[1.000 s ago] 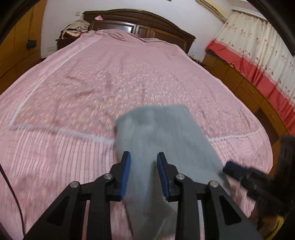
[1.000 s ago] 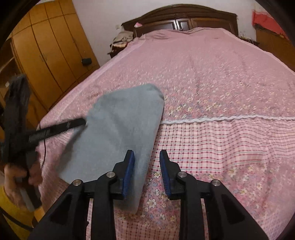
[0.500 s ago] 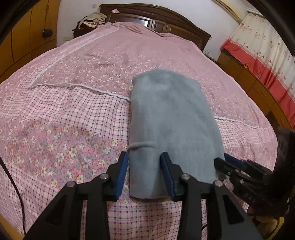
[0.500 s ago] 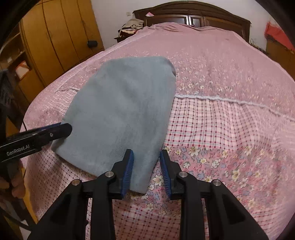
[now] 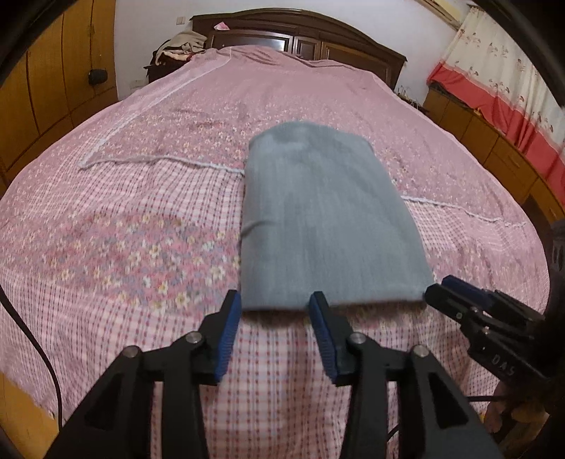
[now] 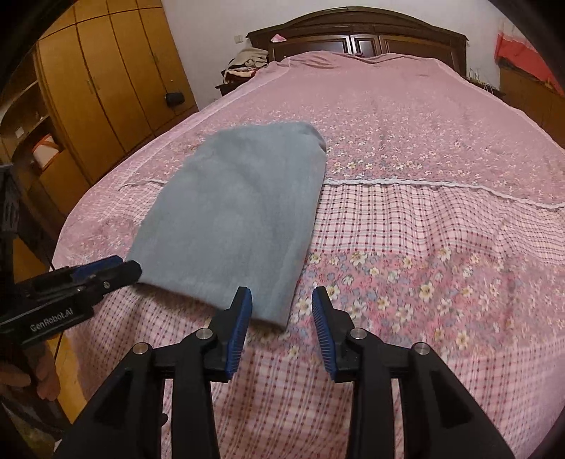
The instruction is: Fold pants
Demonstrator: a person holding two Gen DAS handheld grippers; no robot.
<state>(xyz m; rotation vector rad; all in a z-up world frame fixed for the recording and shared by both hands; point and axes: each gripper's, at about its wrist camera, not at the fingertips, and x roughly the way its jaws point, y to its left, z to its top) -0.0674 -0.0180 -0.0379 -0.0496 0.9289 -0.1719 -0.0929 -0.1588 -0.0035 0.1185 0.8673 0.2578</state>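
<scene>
My left gripper [image 5: 275, 310] and right gripper [image 6: 282, 307] are opening, released from the folded grey fleece pants [image 5: 325, 219] at twelve o'clock — I should withdraw straight back, not snagging the near hem.

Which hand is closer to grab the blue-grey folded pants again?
Left, probably. The left gripper, jaws opening, brackets the blue-grey folded pants' near edge; the right gripper, also opening, sits off their corner.

A home bedroom. A wide bed under a pink floral and checked cotton bedspread [image 5: 148, 226] fills the frame, with a dark carved wooden headboard [image 5: 300, 31] at top centre. Tall honey-coloured wooden wardrobe doors [image 6: 106, 81] stand at upper left, cream and red patterned curtains [image 5: 501, 81] hang at upper right, above low wooden cabinets [image 5: 494, 148].
</scene>
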